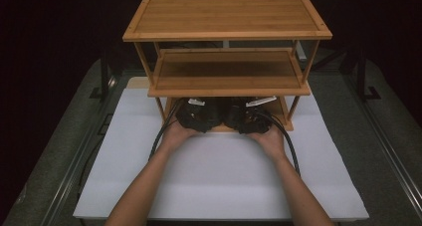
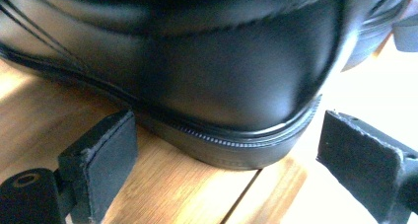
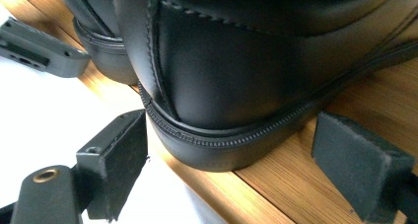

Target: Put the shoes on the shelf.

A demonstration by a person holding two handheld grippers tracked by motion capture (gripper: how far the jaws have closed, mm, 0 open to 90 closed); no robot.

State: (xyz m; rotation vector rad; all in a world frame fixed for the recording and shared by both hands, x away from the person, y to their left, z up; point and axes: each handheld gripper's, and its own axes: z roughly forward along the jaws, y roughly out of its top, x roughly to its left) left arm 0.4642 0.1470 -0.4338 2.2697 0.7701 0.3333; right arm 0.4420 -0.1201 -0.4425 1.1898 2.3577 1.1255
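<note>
Two black leather shoes stand side by side on the bottom shelf (image 2: 187, 194) of a bamboo rack (image 1: 226, 17), heels toward me. My left gripper (image 2: 234, 157) is open; its pads (image 2: 106, 155) flank the heel of the left shoe (image 2: 222, 76) without touching it. In the same way my right gripper (image 3: 241, 160) is open around the heel of the right shoe (image 3: 236, 71), with its pads (image 3: 121, 155) standing off the leather. From above, both gripper bodies (image 1: 199, 115) (image 1: 246, 117) sit at the shelf's front edge, and the middle shelf hides their tips.
The rack has three tiers; the middle shelf (image 1: 226, 71) hangs low over the grippers. It stands at the back of a white table top (image 1: 224, 186). Cables (image 1: 291, 146) trail back from both grippers. A jaw of the left gripper (image 3: 39, 51) appears in the right gripper view.
</note>
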